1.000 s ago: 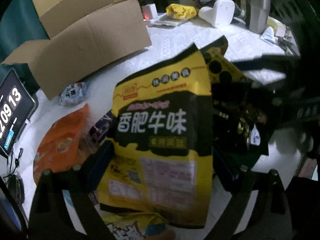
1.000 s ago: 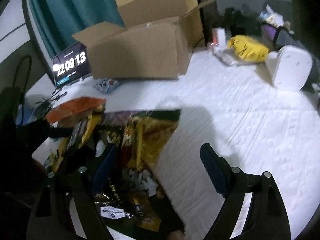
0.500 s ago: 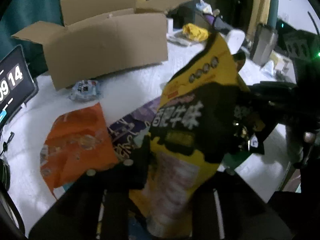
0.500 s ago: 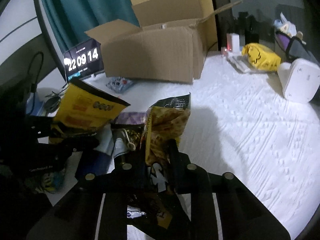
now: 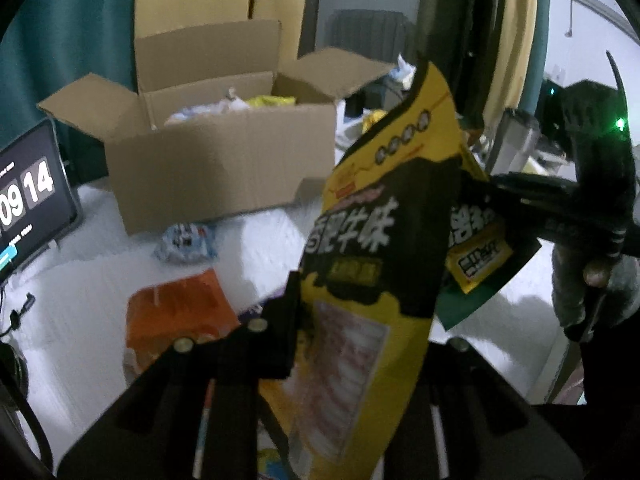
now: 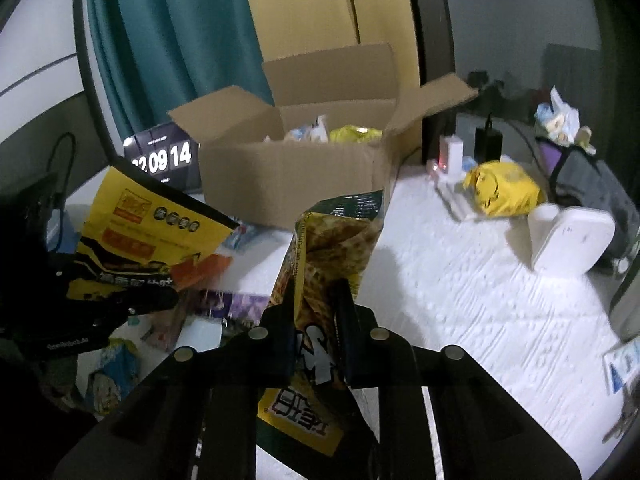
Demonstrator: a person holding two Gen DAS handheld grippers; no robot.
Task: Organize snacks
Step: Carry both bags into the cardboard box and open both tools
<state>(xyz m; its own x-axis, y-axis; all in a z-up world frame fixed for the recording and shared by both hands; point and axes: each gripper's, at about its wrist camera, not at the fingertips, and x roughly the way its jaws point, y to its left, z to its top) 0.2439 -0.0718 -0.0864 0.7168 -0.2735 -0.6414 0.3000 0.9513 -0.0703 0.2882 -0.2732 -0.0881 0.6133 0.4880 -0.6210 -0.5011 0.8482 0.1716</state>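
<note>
My left gripper (image 5: 352, 340) is shut on a yellow and black snack bag (image 5: 380, 248) and holds it upright above the table; the bag also shows in the right wrist view (image 6: 148, 236). My right gripper (image 6: 316, 320) is shut on a green and yellow snack bag (image 6: 332, 248), lifted off the table; this bag shows behind the first one in the left wrist view (image 5: 480, 252). An open cardboard box (image 5: 208, 160) with several snacks inside stands at the back, also in the right wrist view (image 6: 296, 176). An orange bag (image 5: 176, 312), a small blue-white packet (image 5: 186, 242) and other packets lie on the white table.
A tablet clock (image 5: 24, 200) stands left of the box. A yellow bag (image 6: 504, 194), a white device (image 6: 568, 244), chargers (image 6: 488, 144) and a grey bag (image 6: 592, 184) sit at the right. A metal cup (image 5: 516, 144) stands at the far right. Cables (image 5: 16, 316) lie at the left edge.
Both grippers have risen with their bags and now face the open box, so its contents show. A second ago the right gripper was open; it has shut on the green and yellow bag.
</note>
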